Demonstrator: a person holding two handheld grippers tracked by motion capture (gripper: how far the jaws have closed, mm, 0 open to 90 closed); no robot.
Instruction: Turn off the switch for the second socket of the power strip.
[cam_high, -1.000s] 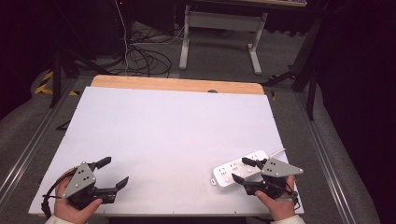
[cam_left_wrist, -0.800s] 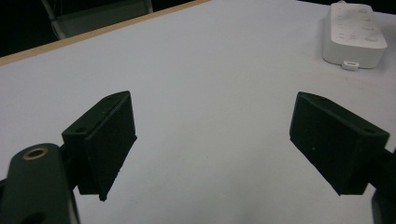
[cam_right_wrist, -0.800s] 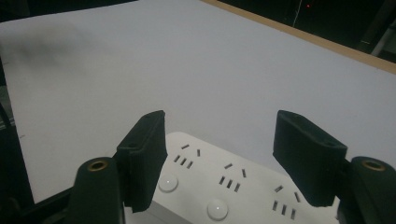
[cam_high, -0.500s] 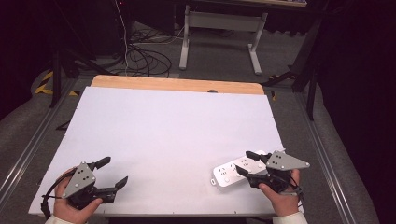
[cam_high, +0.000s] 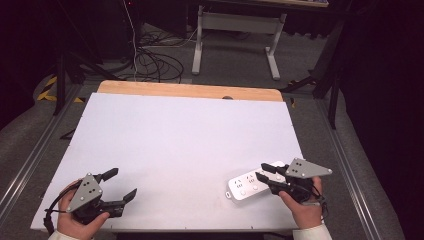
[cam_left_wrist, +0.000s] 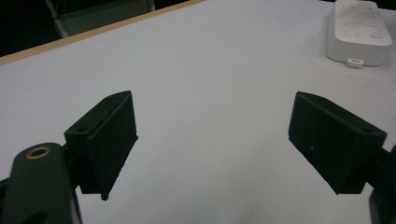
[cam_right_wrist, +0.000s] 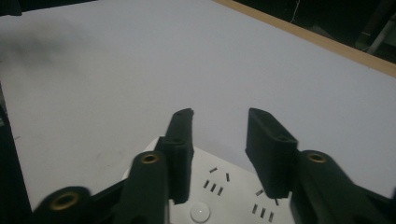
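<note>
A white power strip (cam_high: 245, 187) lies flat near the table's front right, its sockets facing up (cam_right_wrist: 219, 198). My right gripper (cam_high: 260, 171) hovers over the strip's right end. Its jaws point left and stand apart with nothing between them (cam_right_wrist: 222, 116). My left gripper (cam_high: 121, 184) rests at the front left corner, held by a hand. Its jaws are spread wide over bare white tabletop (cam_left_wrist: 211, 116). From the left gripper view the power strip (cam_left_wrist: 358, 31) sits far off at the upper right.
The white tabletop (cam_high: 185, 135) has a wooden strip (cam_high: 190, 91) along its far edge. Beyond it are a desk frame (cam_high: 235, 30) and loose cables (cam_high: 150, 60) on the grey floor. Metal rails (cam_high: 30, 160) run along both sides of the table.
My right gripper has drifted slightly up and toward the far right over the strip's end. The left gripper and the power strip have stayed still.
</note>
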